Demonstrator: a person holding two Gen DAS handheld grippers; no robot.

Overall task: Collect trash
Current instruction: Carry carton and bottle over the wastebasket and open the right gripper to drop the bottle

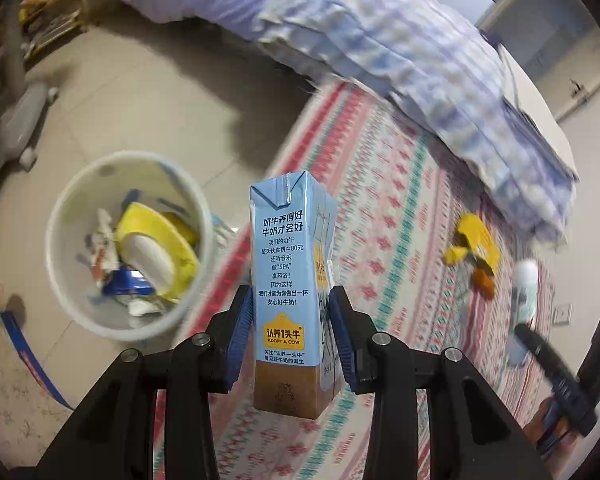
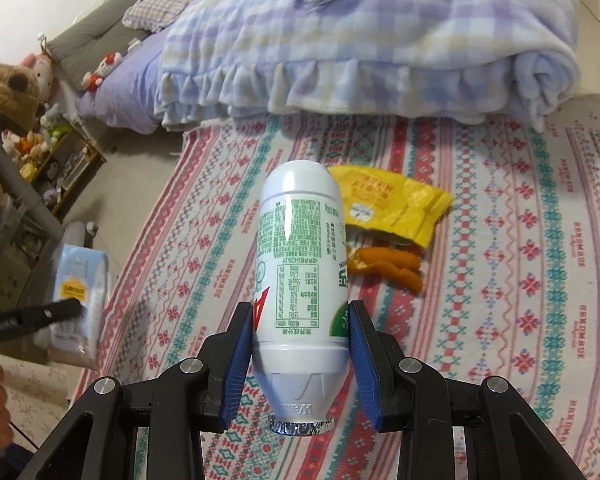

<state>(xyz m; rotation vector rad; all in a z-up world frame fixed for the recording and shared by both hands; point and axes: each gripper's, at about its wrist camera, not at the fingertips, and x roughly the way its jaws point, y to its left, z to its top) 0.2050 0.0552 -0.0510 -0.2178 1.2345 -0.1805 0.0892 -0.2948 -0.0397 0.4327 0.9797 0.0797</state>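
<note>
My left gripper [image 1: 292,304] is shut on a light blue milk carton [image 1: 290,264] and holds it above the patterned rug, to the right of a white trash bin [image 1: 80,308] with several pieces of trash inside. My right gripper [image 2: 300,316] is shut on a white yogurt bottle [image 2: 300,264] with green print, held upside down above the rug. A yellow wrapper [image 2: 392,204] and orange peels [image 2: 396,270] lie on the rug beyond the bottle. In the left wrist view the wrapper [image 1: 478,240] and the bottle [image 1: 522,292] show at the right. The carton [image 2: 78,296] shows blurred at the left of the right wrist view.
A patterned rug [image 2: 520,240] covers the floor beside a bed with a plaid blue blanket [image 2: 380,40]. A shelf of plush toys [image 2: 52,152] stands at the left. A grey stand base [image 1: 20,120] sits on the tile floor beyond the bin.
</note>
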